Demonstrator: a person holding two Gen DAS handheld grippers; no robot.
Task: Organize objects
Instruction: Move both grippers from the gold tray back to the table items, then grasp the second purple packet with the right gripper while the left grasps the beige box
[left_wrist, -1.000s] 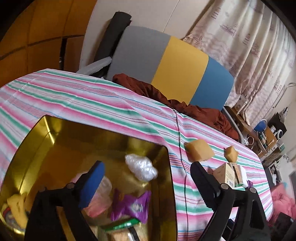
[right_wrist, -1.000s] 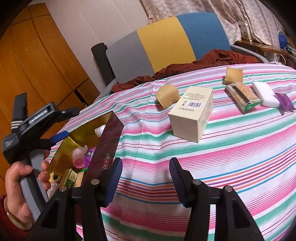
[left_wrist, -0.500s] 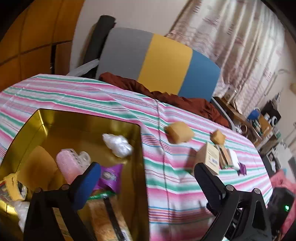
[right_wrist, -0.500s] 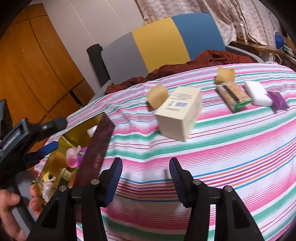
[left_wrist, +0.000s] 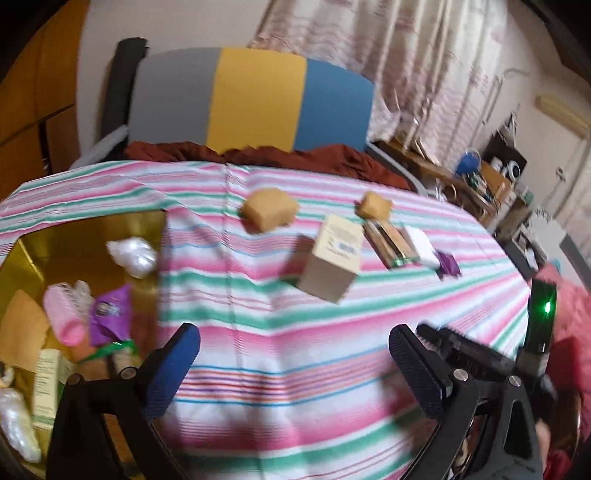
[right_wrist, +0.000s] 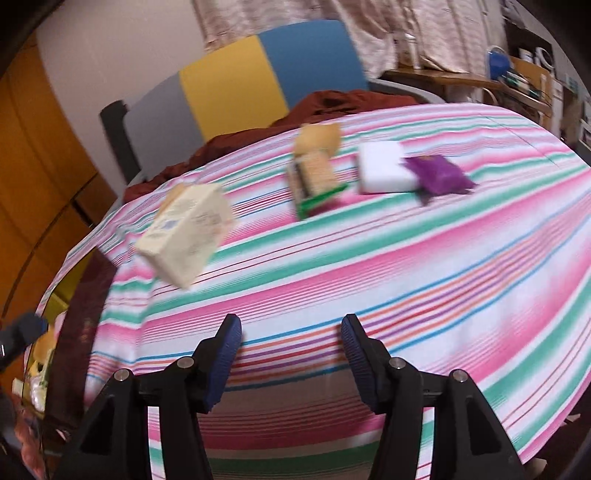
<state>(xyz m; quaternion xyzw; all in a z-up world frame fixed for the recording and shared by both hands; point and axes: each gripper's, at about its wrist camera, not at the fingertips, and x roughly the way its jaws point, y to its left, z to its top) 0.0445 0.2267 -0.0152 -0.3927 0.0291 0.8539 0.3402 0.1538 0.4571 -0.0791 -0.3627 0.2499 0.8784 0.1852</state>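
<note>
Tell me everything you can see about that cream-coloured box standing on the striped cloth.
The cream box is a small carton, cardboard by its look, pale beige, with a printed label and a bluish mark on its top face; the print is too blurred to read. It looks closed and stands on the striped tablecloth, turned corner-on to the left camera. A tan sponge-like block lies behind it, a green-edged snack packet beside it. No gripper touches it.

We carry two black plastic grippers, left gripper (left_wrist: 293, 363) and right gripper (right_wrist: 291, 354), with ribbed blue pads (left_wrist: 173, 363) and silver screws (right_wrist: 397, 363).
</note>
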